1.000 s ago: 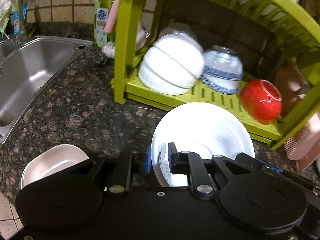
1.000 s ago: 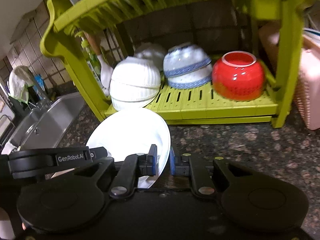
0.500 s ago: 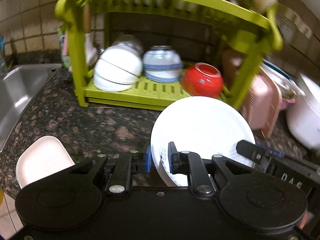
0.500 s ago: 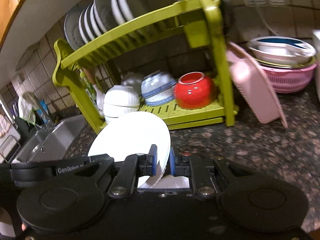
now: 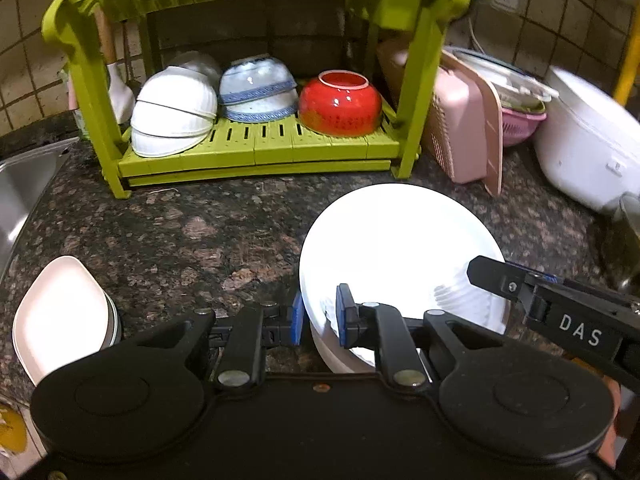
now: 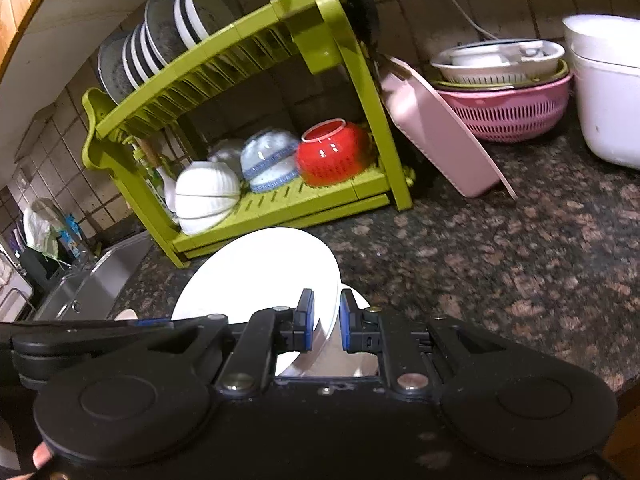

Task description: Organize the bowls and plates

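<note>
White round plate (image 5: 396,248) clamped by both left gripper (image 5: 318,314) and right gripper (image 6: 326,320); only right view shows upper-rack plates (image 6: 160,46); one red bowl (image 5: 340,104).

1. The left gripper (image 5: 318,316) is matte black plastic, and it fills the lower part of the left wrist view.
2. Two round black discs sit at its lower left and lower right.
3. Angled black link arms run from the discs toward the fingers, each pinned by a silver screw head.
4. Its fingers (image 5: 297,319) carry blue pads on the inner faces.
5. The right gripper (image 6: 326,322) has the same black body, discs, silver screws and blue-padded fingers (image 6: 307,322).
6. At the right edge of the left wrist view, the other gripper's black bar bears white letters "DAS".
</note>
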Motion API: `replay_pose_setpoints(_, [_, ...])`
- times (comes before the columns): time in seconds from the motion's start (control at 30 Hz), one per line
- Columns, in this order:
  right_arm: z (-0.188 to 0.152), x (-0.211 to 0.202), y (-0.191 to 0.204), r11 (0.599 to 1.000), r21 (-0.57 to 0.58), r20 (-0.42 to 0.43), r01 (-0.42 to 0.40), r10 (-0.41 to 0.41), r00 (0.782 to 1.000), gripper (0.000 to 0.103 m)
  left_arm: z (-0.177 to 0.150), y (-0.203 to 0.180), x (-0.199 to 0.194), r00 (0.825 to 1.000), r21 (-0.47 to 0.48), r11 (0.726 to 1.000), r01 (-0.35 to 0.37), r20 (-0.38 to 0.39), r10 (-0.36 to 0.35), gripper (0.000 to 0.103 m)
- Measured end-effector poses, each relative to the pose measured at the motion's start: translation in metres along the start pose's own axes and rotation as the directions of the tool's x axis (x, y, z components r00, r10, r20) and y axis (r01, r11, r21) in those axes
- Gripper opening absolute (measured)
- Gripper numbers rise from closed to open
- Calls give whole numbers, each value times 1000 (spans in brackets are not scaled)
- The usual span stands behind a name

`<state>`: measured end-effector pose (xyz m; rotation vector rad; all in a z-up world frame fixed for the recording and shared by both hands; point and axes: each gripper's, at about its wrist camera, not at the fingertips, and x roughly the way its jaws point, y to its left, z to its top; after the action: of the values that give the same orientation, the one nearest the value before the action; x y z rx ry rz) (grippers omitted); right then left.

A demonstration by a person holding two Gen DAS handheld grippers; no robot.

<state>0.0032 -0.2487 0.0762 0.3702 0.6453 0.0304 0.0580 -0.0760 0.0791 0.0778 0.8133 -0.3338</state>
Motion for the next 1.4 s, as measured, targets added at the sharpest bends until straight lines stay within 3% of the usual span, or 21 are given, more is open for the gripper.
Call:
replay_pose_setpoints(0.4, [-10,12,-9,1000,6,-35,16,-15,999,15,-4,-2,23,996,22,1000,16,-84,-14,22])
replay_pose_setpoints(1.4, [-14,34,-15,997,-38,-101,74,-78,992,24,-5,-1,37,994,13,1000,0,-112,2,30])
